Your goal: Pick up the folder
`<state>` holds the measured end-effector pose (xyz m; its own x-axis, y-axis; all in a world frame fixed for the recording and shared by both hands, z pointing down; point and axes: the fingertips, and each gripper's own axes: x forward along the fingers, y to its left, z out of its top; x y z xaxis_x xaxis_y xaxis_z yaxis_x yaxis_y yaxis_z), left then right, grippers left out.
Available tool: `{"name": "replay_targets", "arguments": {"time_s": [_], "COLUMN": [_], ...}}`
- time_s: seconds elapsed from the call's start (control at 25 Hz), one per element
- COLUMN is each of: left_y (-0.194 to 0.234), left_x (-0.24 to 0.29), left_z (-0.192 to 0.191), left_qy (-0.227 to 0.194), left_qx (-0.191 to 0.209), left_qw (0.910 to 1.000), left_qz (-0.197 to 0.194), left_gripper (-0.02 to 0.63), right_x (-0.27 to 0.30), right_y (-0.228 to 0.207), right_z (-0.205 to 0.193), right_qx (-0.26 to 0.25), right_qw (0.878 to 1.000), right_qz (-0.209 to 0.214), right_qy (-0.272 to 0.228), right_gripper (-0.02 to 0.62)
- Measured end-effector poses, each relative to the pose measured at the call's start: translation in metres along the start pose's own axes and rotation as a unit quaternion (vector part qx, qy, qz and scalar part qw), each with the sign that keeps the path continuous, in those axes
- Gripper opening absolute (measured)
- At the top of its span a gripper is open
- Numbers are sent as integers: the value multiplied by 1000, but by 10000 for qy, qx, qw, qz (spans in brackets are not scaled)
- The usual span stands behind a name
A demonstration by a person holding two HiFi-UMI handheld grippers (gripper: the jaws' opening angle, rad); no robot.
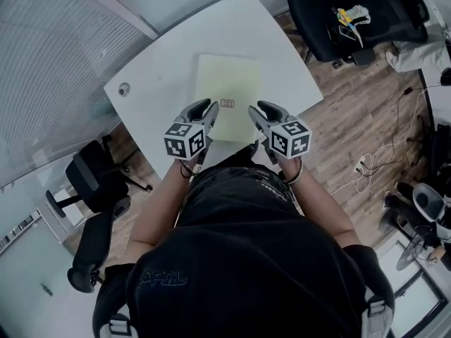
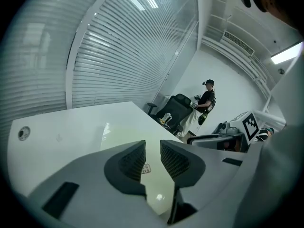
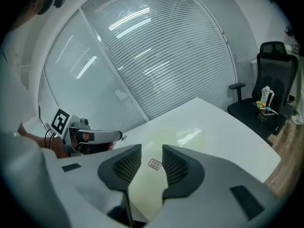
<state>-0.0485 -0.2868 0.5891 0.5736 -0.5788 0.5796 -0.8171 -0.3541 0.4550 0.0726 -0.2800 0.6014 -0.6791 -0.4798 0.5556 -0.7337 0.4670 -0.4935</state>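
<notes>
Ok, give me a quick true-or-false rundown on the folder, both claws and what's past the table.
1. The folder lies flat on the white table. True.
2. The left claw is clamped on the folder. False: its jaws stand apart with nothing pressed between them.
3. A small label sits on the folder near its near edge. True.
4. The right claw holds a pen. False: it is empty, with its jaws apart.
5. The black office chair beyond the table has things on its seat. True.
</notes>
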Motion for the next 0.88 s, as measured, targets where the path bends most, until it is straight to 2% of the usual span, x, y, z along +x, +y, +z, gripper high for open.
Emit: {"name": "replay_targets", "arguments": {"time_s": [0.32, 0.52, 0.88], "left_y": [37, 62, 87], "left_x": [21, 35, 51], "left_z": [-17, -35, -48], "left_qy": [359, 756, 1122], "left_qx": [-195, -165, -288], "left_qw": [9991, 9968, 9930], "left_qz": [145, 207, 240], "left_gripper": [181, 206, 273], "right_x": [29, 39, 55], "right_y": [-28, -44, -62], "right_z": [-26, -39, -59], "right_qx": [173, 321, 598], "right_qw": [9984, 9969, 9930], "right_qz": [-109, -248, -341], "right_qy": [525, 675, 963], "right_gripper": [197, 204, 224]}}
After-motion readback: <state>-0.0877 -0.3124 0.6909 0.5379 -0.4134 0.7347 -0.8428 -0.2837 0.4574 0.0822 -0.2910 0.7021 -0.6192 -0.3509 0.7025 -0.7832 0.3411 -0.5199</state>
